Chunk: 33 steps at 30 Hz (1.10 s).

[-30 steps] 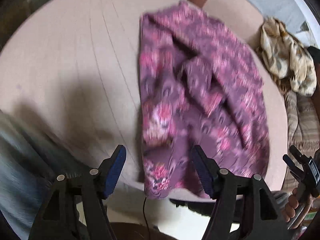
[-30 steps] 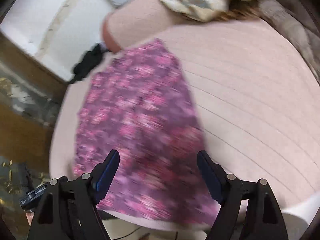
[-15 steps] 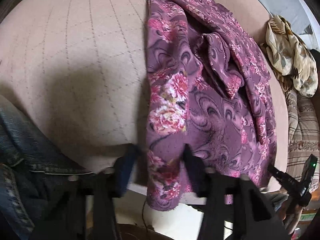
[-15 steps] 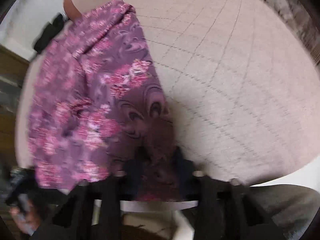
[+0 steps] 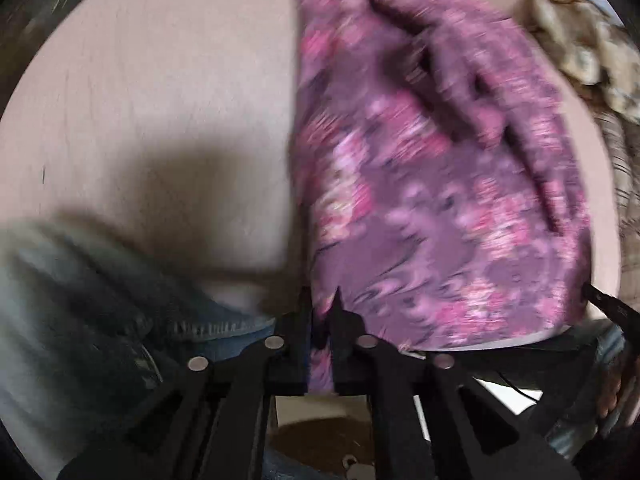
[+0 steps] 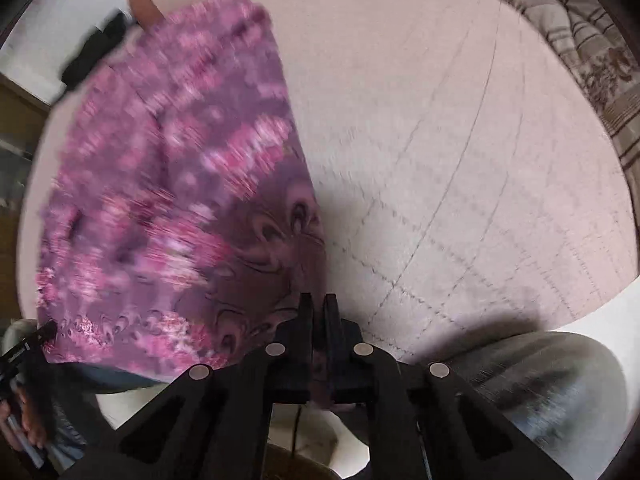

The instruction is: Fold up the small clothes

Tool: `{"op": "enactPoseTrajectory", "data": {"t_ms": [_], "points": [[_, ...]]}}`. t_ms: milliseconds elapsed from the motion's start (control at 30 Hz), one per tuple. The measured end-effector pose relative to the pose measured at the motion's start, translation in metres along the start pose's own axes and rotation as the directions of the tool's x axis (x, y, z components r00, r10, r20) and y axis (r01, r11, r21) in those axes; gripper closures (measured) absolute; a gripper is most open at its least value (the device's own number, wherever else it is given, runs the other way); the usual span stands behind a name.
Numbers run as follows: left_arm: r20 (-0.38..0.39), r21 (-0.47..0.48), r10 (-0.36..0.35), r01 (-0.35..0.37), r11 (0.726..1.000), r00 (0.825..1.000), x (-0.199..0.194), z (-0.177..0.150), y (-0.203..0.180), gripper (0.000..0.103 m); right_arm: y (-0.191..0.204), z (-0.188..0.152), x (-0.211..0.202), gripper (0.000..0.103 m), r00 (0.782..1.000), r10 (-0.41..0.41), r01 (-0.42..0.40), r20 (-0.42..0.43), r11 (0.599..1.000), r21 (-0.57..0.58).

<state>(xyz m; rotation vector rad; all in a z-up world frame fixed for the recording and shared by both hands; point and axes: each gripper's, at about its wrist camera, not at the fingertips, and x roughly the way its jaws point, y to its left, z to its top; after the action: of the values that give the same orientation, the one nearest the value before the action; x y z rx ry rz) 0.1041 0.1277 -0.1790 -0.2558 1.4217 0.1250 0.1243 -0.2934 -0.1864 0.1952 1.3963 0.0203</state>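
Note:
A purple garment with pink flowers (image 5: 420, 184) lies flat on a pale pink quilted cushion (image 5: 160, 80), its near hem hanging over the front edge. My left gripper (image 5: 322, 304) points down at the hem's left corner, its jaws closing with the cloth pinched between them. In the right wrist view the same garment (image 6: 180, 184) fills the left half. My right gripper (image 6: 318, 308) is shut on the hem's right corner. Both views are blurred.
A person's jeans-clad legs (image 5: 80, 300) (image 6: 560, 380) press against the cushion's (image 6: 460, 140) front edge. A crumpled beige floral cloth (image 5: 580, 40) lies at the far right, and a striped blanket (image 6: 592, 60) runs beside the cushion. Something black (image 6: 96, 52) sits beyond the garment.
Both grippers came down onto the near hem and went from wide open to closed on the cloth, one at each corner.

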Motion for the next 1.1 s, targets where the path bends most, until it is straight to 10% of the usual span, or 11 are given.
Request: {"op": "enactPoseTrajectory", "data": {"t_ms": [67, 233, 400, 600, 1000, 1100], "points": [[0.019, 0.01, -0.04, 0.039, 0.999, 0.999, -0.008, -0.003, 0.001, 0.077, 0.0, 0.001, -0.005, 0.092, 1.0, -0.002, 0.002, 0.011, 1.0, -0.001], [0.133, -0.049, -0.152, 0.16, 0.986, 0.979, -0.063, 0.012, 0.022, 0.043, 0.0, 0.009, -0.061, 0.031, 0.982, 0.045, -0.037, 0.185, 0.998, -0.048], [0.27, -0.039, -0.206, 0.225, 0.974, 0.94, -0.108, 0.081, 0.019, 0.028, 0.022, 0.063, -0.124, 0.012, 0.896, 0.268, -0.217, 0.353, 0.96, -0.177], [0.386, -0.034, -0.263, 0.299, 0.954, 0.884, -0.103, 0.197, 0.003, 0.027, 0.079, 0.156, -0.12, 0.011, 0.869, 0.374, -0.288, 0.325, 0.914, -0.285], [0.344, 0.082, -0.082, 0.058, 0.995, 0.935, 0.002, 0.411, -0.046, 0.027, 0.131, 0.373, 0.008, 0.025, 0.935, 0.304, -0.249, 0.181, 0.929, -0.272], [0.264, 0.062, -0.122, 0.11, 0.992, 0.957, 0.032, 0.444, -0.044, 0.033, 0.135, 0.412, 0.034, 0.029, 0.953, 0.244, -0.197, 0.182, 0.95, -0.243]]}}
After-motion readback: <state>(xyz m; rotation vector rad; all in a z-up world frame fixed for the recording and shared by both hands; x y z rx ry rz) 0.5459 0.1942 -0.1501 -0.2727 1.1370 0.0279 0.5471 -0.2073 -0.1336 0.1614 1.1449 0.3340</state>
